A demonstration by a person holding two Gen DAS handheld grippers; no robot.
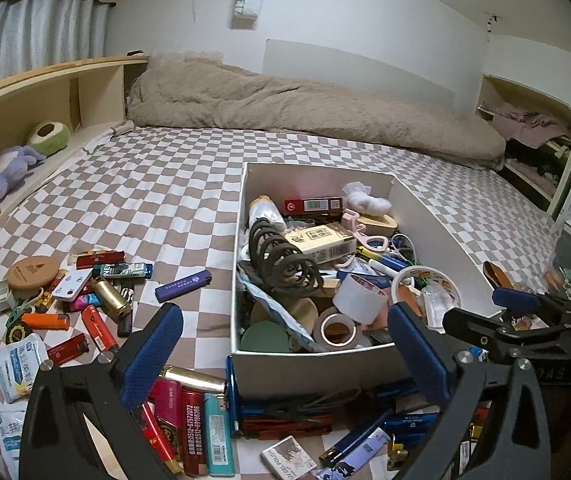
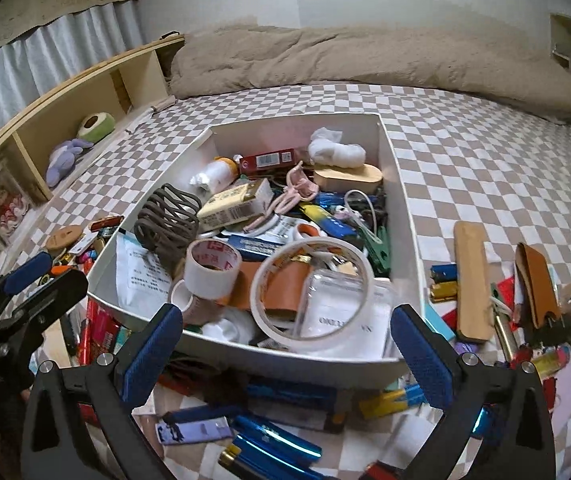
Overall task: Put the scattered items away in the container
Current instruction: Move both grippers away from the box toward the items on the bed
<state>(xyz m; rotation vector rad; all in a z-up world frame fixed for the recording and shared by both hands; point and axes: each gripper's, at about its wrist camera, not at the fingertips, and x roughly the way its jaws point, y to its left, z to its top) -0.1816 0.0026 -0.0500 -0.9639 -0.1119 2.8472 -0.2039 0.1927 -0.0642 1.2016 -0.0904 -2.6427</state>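
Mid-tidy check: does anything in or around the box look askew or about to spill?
The white box is heaped; the large tape ring leans tilted on the pile near the front wall. The near wall bows outward. Lighters are scattered on the checkered sheet. Both the left gripper and right gripper are open, empty.
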